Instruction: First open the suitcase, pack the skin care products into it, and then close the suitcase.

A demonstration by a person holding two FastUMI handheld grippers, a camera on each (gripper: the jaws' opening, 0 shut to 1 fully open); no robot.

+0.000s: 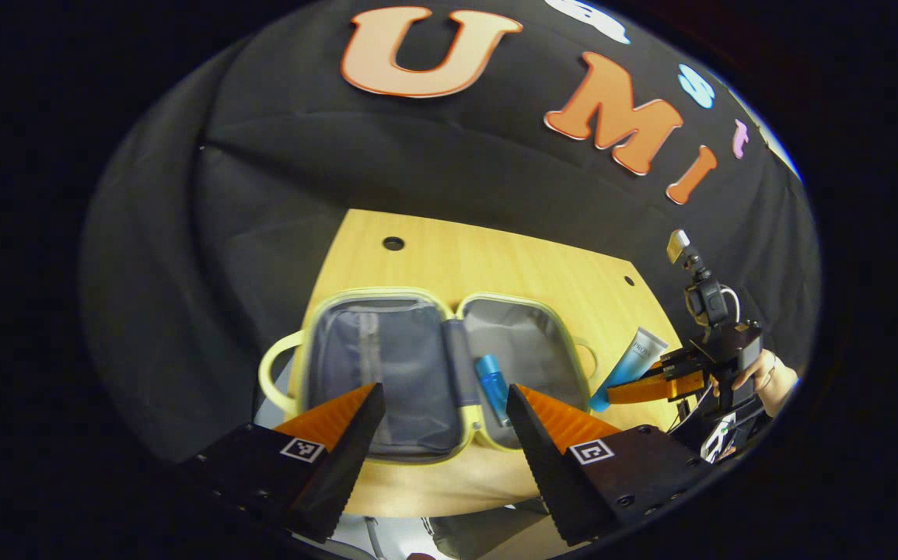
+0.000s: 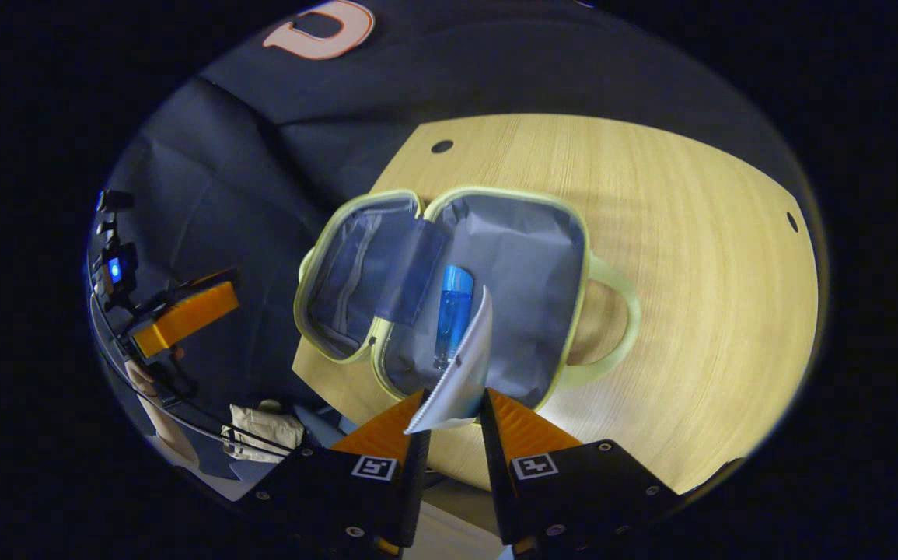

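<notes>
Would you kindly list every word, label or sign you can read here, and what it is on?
Tube in the right tongs: small print, too blurred to read.
Blue bottle in the suitcase: no legible text.
Square marker on the left tongs: a coded pattern, no words.
None of these can be quoted.
</notes>
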